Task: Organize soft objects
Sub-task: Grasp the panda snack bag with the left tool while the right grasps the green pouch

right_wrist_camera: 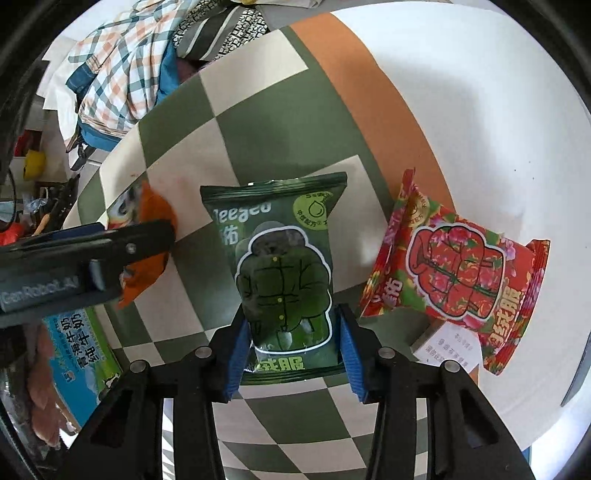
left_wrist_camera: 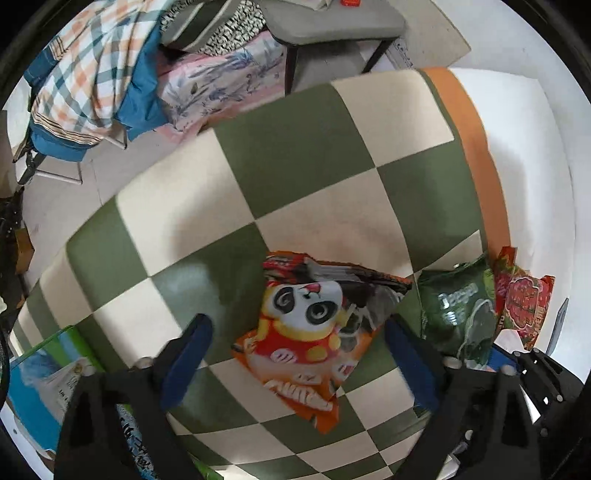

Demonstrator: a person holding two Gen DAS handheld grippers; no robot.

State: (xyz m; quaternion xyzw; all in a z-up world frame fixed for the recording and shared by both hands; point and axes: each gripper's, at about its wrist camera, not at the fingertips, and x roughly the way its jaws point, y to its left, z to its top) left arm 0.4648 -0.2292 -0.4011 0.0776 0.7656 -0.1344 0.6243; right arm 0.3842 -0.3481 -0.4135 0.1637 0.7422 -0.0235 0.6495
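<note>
My right claw [right_wrist_camera: 291, 332] clamped on green packet [right_wrist_camera: 280, 266], my left claw [left_wrist_camera: 295, 354] spread, unclamped, straddling panda packet [left_wrist_camera: 314, 332], checkered tabletop [left_wrist_camera: 295, 166]

- Tablecloth [left_wrist_camera: 295, 147]: green and cream checks with an orange border band [left_wrist_camera: 476, 147]; covers the work surface.
- White surface [right_wrist_camera: 498, 110] beyond the orange band, brightly lit.
- Floor [left_wrist_camera: 66, 206]: pale and smooth, left of the table.
- Grey seat [left_wrist_camera: 332, 22] on dark legs, behind the table's far edge.
- Plaid cloth [left_wrist_camera: 92, 66] in orange, teal and white, heaped over blue fabric [left_wrist_camera: 144, 96] at upper left.
- Pink floral fabric [left_wrist_camera: 221, 81] between the heap and the seat.
- Black-and-white patterned fabric [right_wrist_camera: 236, 29] at the top.
- Blue and green carton [right_wrist_camera: 85, 347] with printed characters, at the table's near left.
- Clutter [right_wrist_camera: 33, 184] at far left, too small to tell apart.
</note>
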